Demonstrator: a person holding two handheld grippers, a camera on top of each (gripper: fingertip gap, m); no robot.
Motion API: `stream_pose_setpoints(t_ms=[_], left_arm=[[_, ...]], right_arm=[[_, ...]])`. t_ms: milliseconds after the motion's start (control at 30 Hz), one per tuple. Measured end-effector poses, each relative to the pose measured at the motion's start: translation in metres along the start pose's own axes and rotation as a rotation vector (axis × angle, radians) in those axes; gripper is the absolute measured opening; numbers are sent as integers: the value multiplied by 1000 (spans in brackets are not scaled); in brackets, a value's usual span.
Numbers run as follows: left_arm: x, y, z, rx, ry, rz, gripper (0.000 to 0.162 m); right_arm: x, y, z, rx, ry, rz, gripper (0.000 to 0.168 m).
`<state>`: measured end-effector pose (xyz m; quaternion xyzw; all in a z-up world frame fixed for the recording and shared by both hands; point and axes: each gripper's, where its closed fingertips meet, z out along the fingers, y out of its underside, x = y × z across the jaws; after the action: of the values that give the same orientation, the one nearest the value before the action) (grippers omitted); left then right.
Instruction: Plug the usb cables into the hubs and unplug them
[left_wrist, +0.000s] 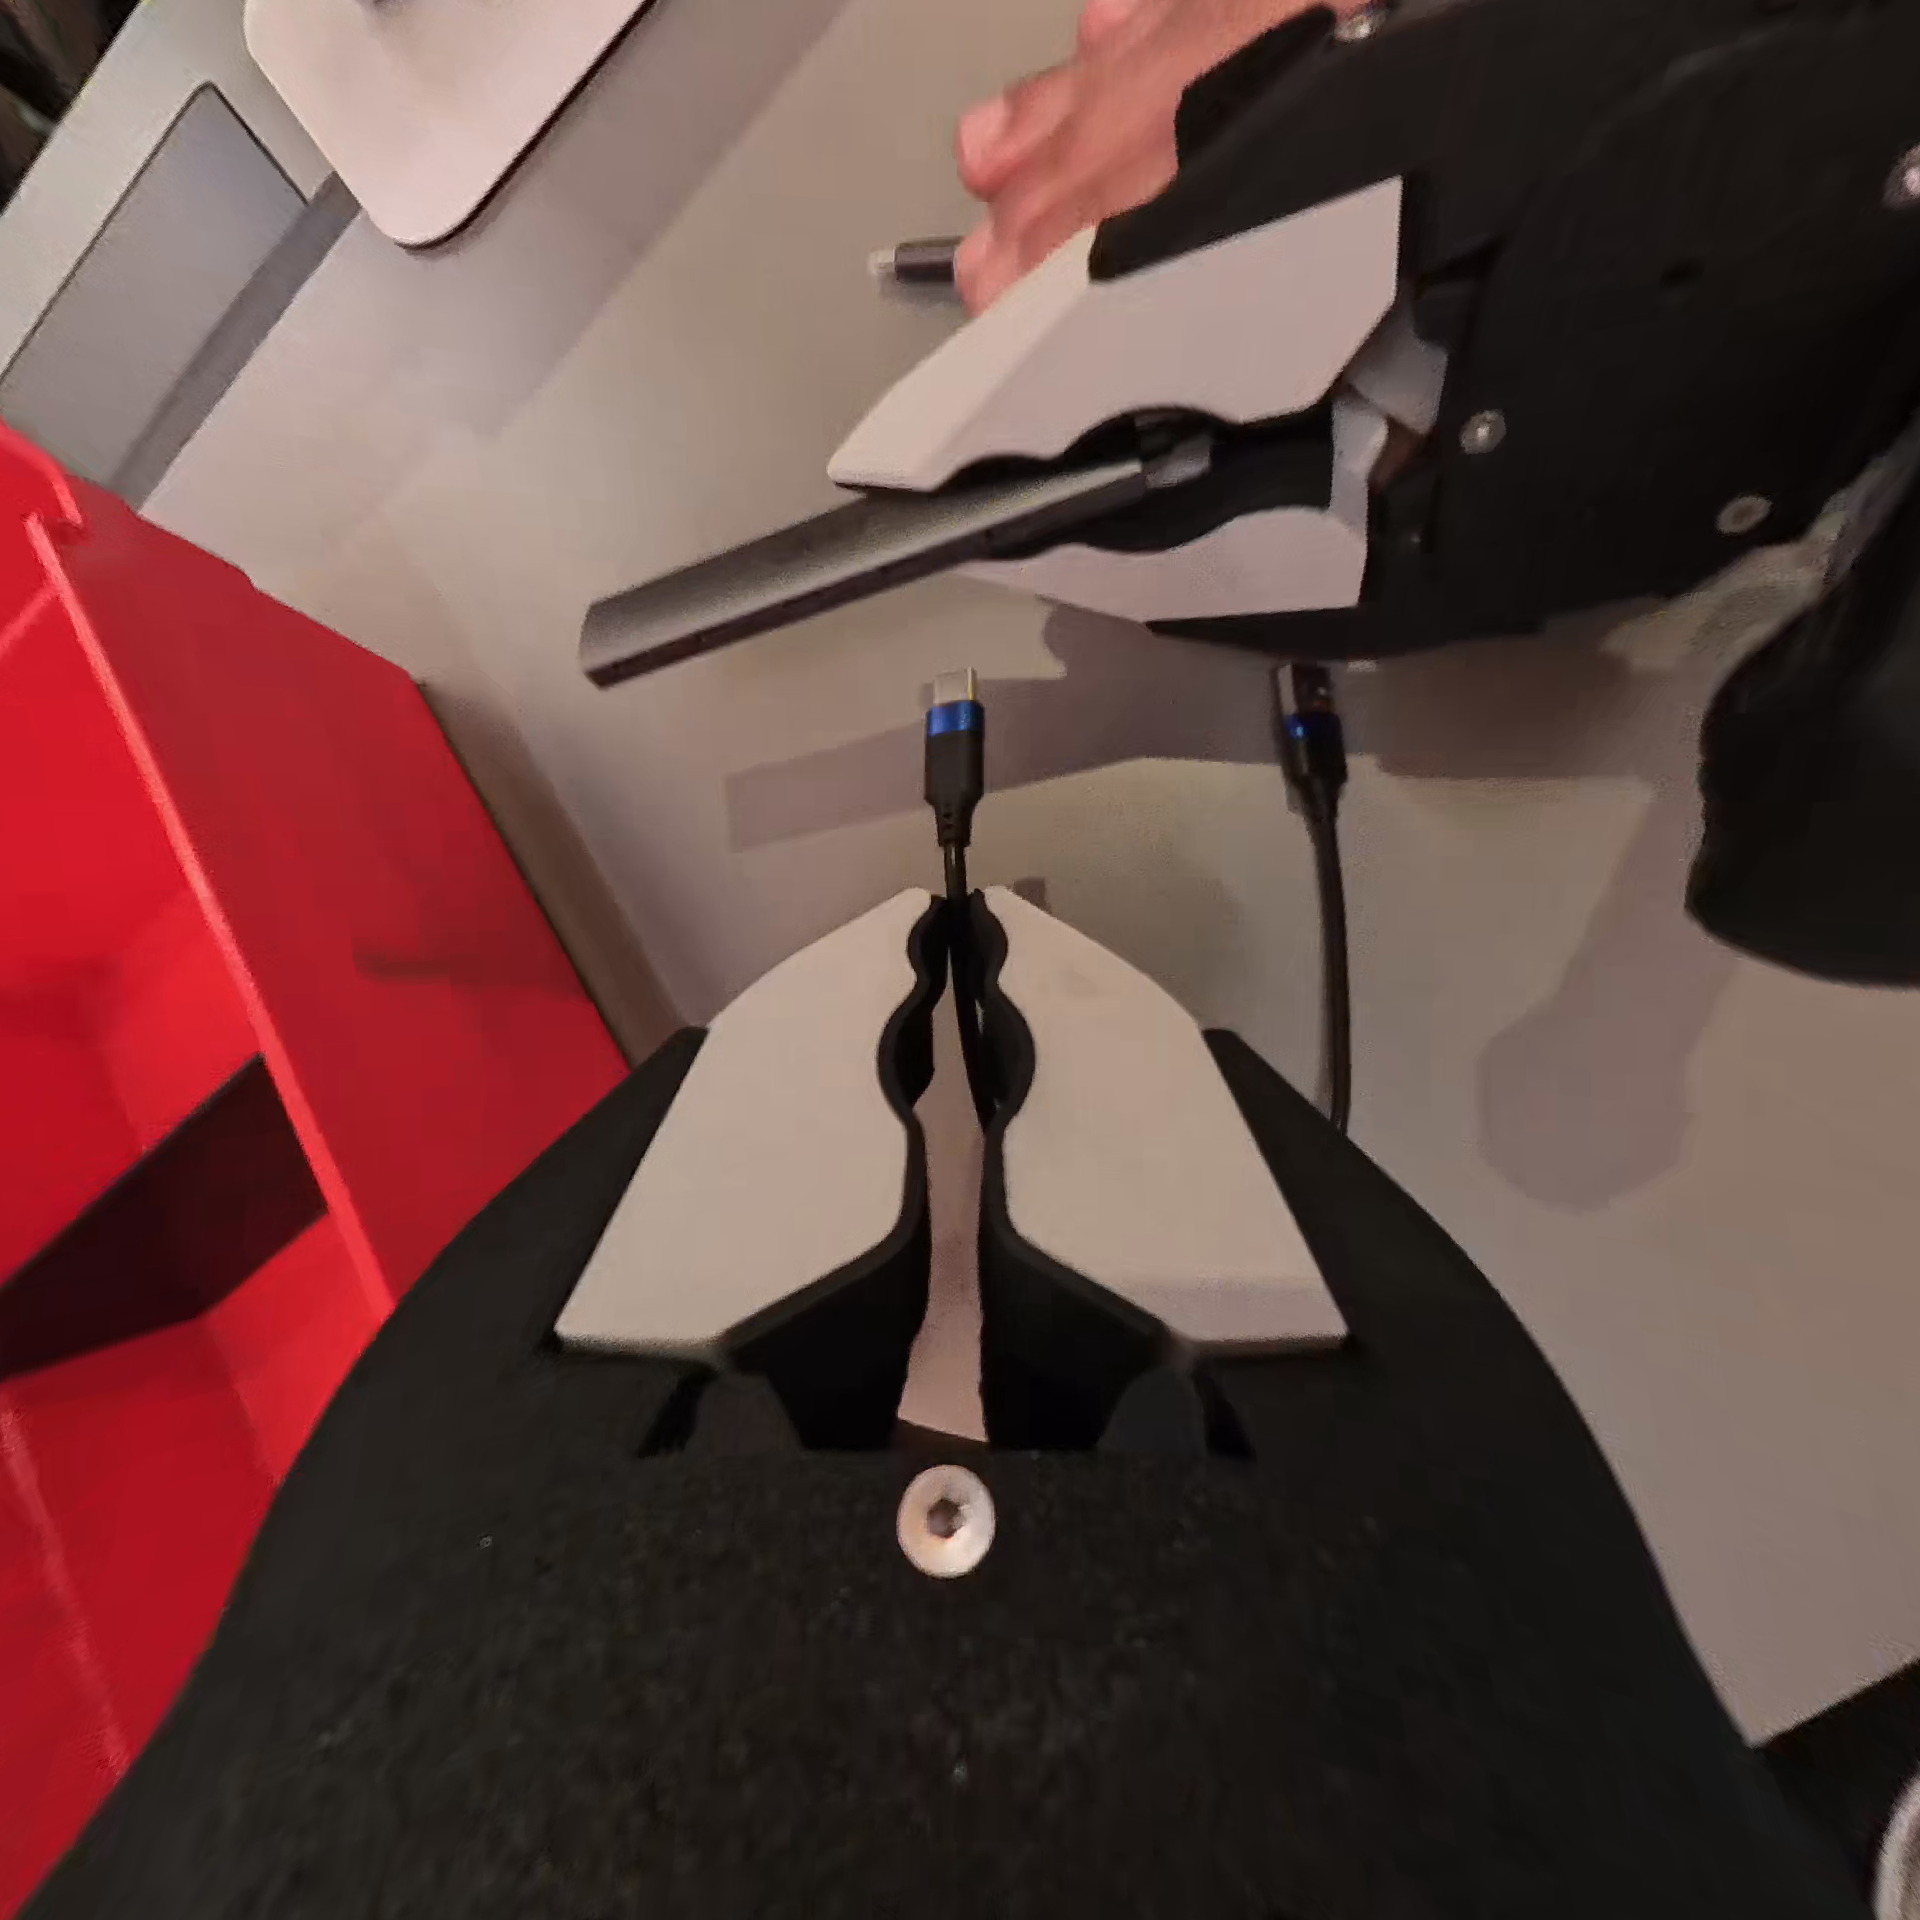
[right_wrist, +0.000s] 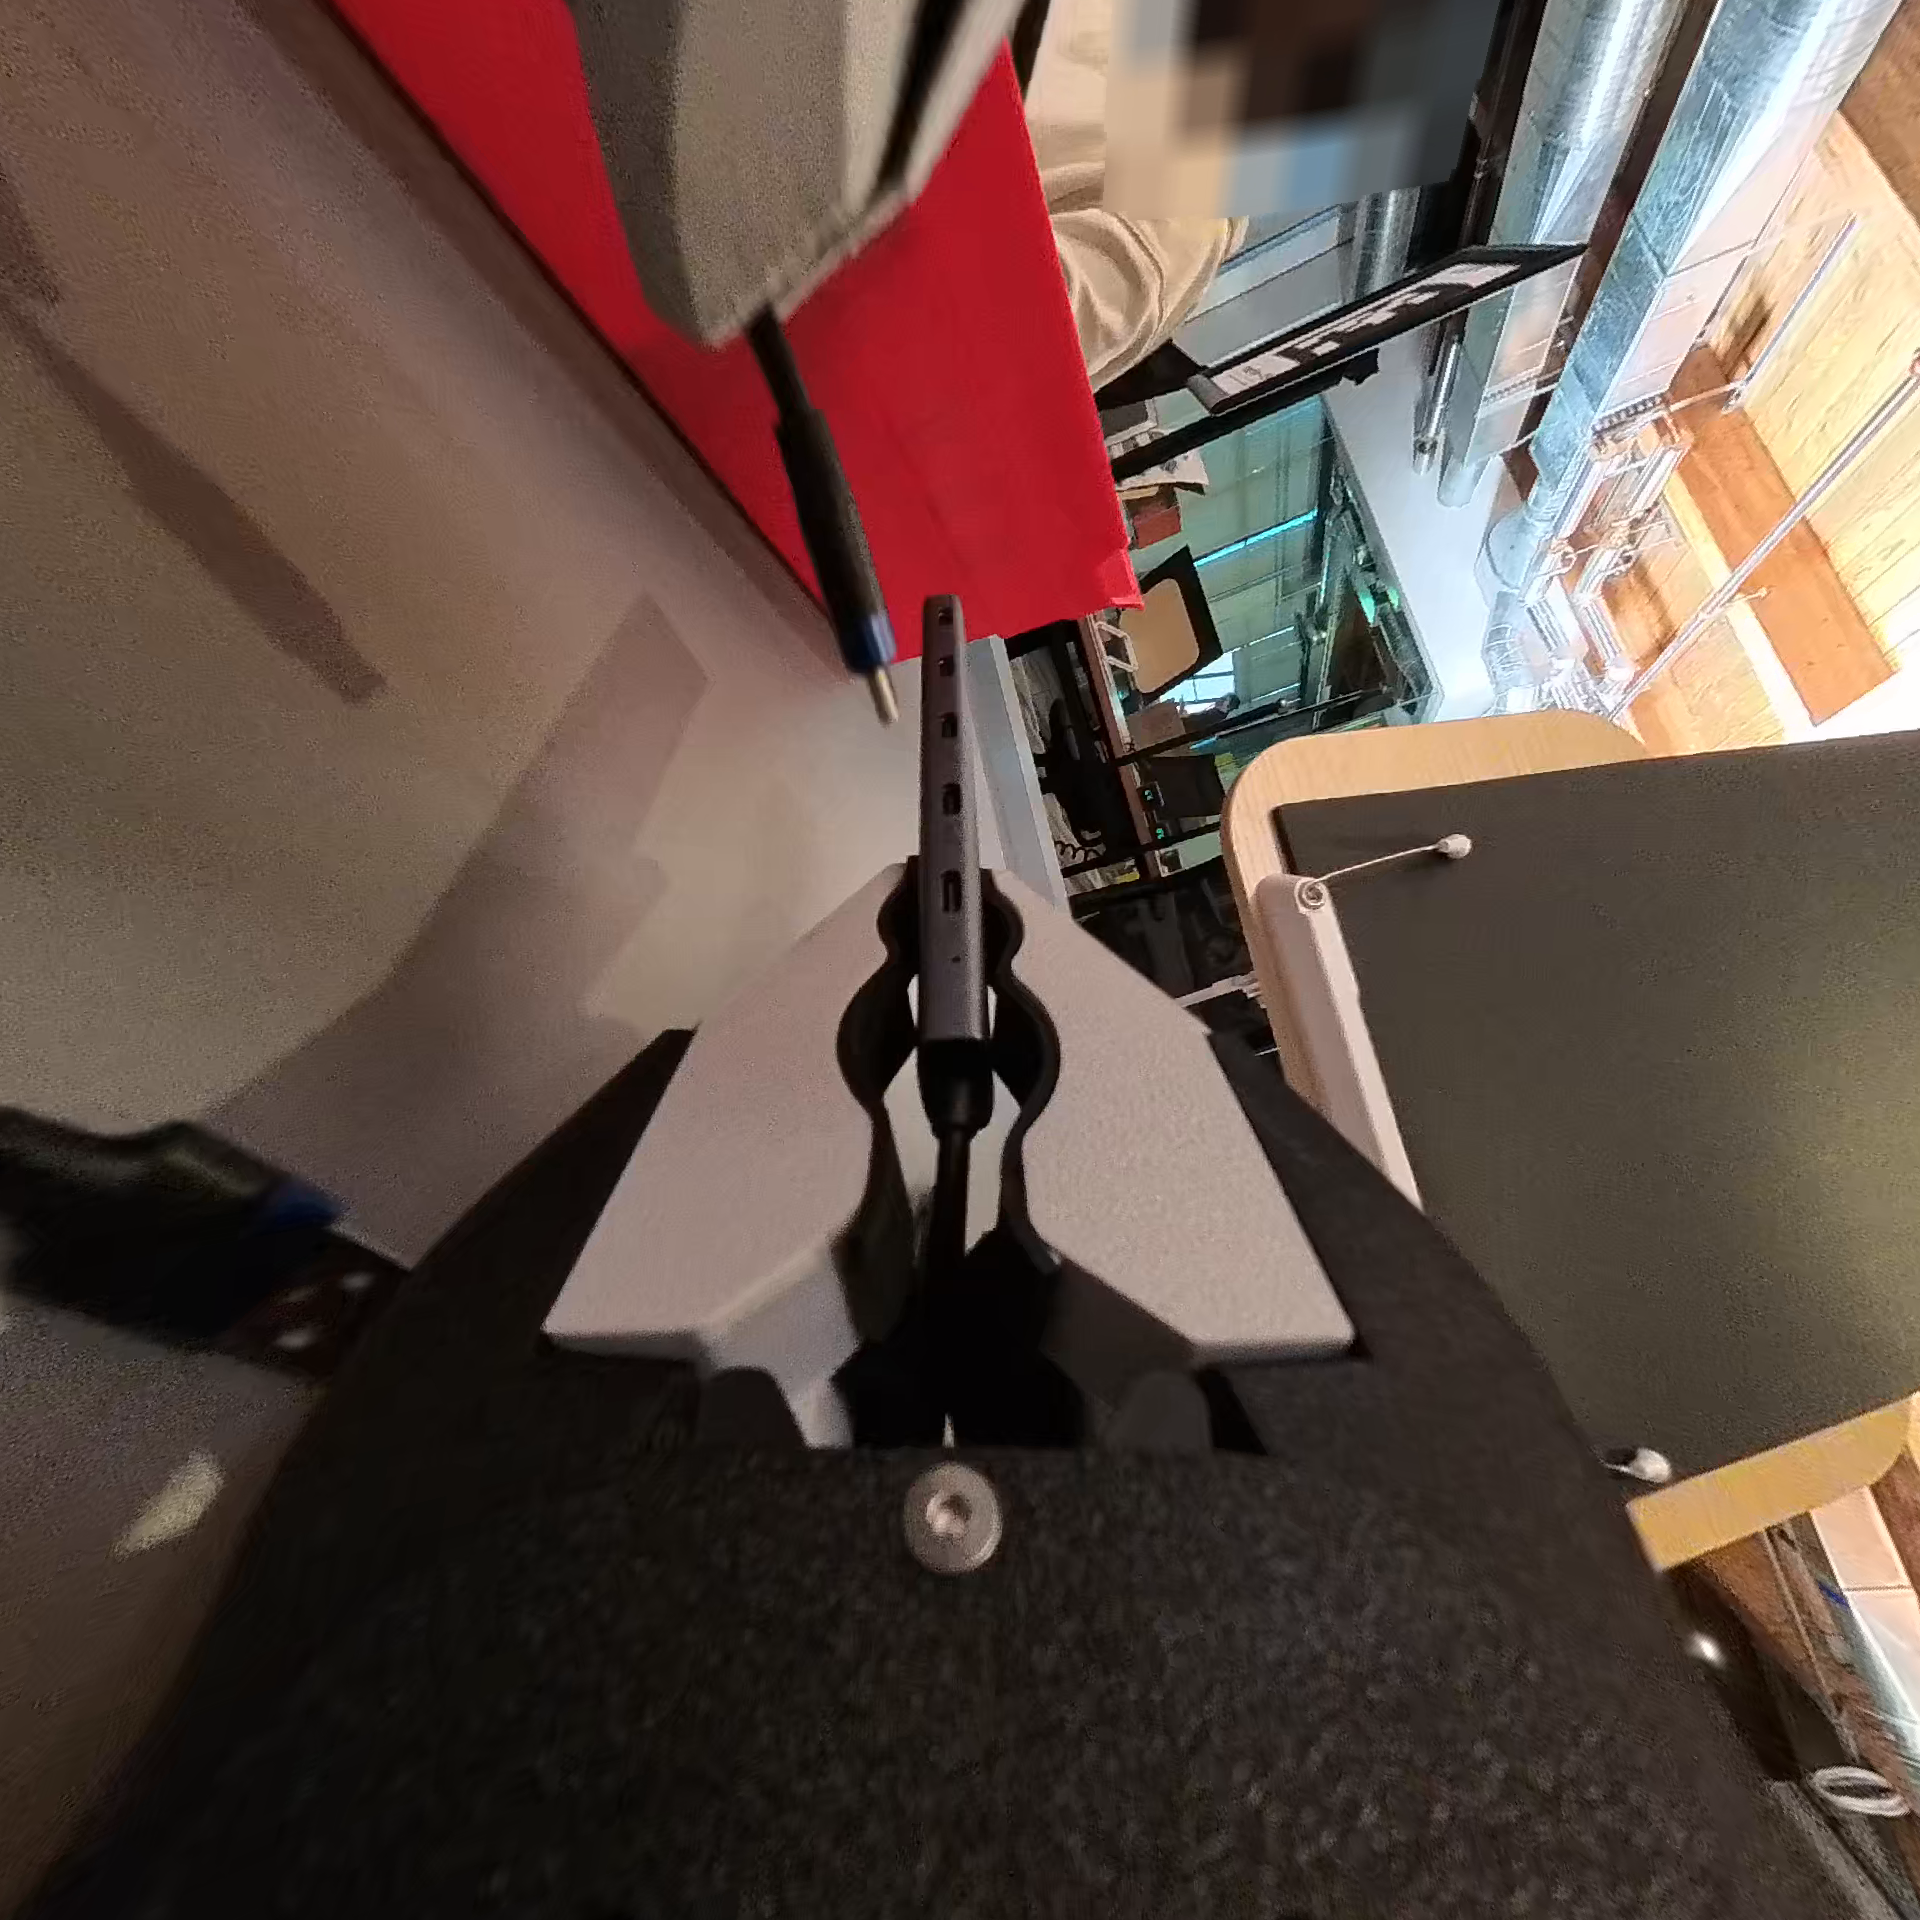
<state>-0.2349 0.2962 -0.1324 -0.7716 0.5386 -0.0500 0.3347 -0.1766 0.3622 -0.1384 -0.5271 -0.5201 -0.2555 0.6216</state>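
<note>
While the left tool (left_wrist: 961, 899) pinches a black cable (left_wrist: 961, 997) just behind its blue-ringed plug (left_wrist: 951, 743), the right tool (right_wrist: 951, 894) sits clamped on a slim grey hub (right_wrist: 951, 790) held above the counter (left_wrist: 1143, 1039), ports edge-on. Plug tip and hub are near, not touching, and the plug looks angled off the port row. Good form here, I'd say, means squaring plug to slot first, then easing straight in; the cable grip is soft, so it could buckle. A second blue-ringed plug (left_wrist: 1311, 727) lies on the counter, red bin (left_wrist: 260, 935) at the left.
</note>
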Motion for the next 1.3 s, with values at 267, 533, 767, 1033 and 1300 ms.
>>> stream_pose_setpoints(t_ms=[267,533,767,1033,1300], left_arm=[[-9,-4,11,-6,9,-25,3],[-8,-2,14,-9,3,-42,3],[-6,-3,16,8,-2,-39,3],[-2,-20,20,196,70,-155,3],[-2,-22,20,264,101,-200,3]], right_arm=[[-6,-7,-1,2,4,-89,6],[-10,-9,0,4,-5,-109,6],[-11,-8,0,-3,-8,-111,6],[0,-8,-6,6,21,-66,6],[6,-10,-7,-17,65,-150,5]])
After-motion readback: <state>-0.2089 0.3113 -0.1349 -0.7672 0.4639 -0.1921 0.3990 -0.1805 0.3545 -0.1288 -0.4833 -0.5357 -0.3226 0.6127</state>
